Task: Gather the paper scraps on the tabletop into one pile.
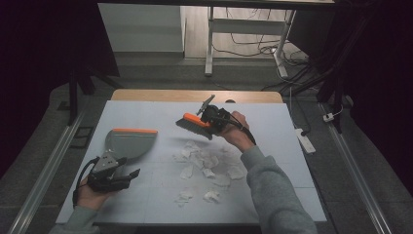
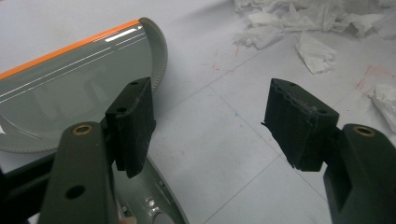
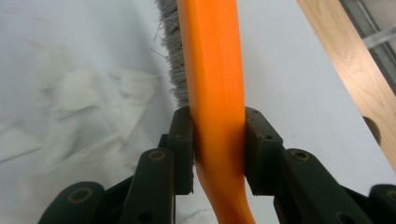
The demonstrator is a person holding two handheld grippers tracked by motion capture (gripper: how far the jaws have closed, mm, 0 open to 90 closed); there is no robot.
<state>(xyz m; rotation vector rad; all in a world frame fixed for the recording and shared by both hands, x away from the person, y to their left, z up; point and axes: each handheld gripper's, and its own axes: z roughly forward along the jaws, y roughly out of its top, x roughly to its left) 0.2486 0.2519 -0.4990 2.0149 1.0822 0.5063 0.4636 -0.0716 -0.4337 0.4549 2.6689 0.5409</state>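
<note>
High view: hand brush (image 1: 194,123), orange back and grey bristles, held above the far edge of a scatter of torn paper scraps (image 1: 207,168) on the white table (image 1: 146,204) by the right gripper (image 1: 210,117); grey dustpan (image 1: 127,143) with orange lip lies to the left, the left gripper (image 1: 124,168) just beside its handle. Left gripper view: jaws apart, nothing between them, dustpan (image 2: 70,88) at left. Right gripper view: jaws clamped on the brush's orange handle (image 3: 217,93). Judged light, stiff, smooth plastic, liable to twist; best gripped mid-handle. Scraps flimsy, easily scattered.
</note>
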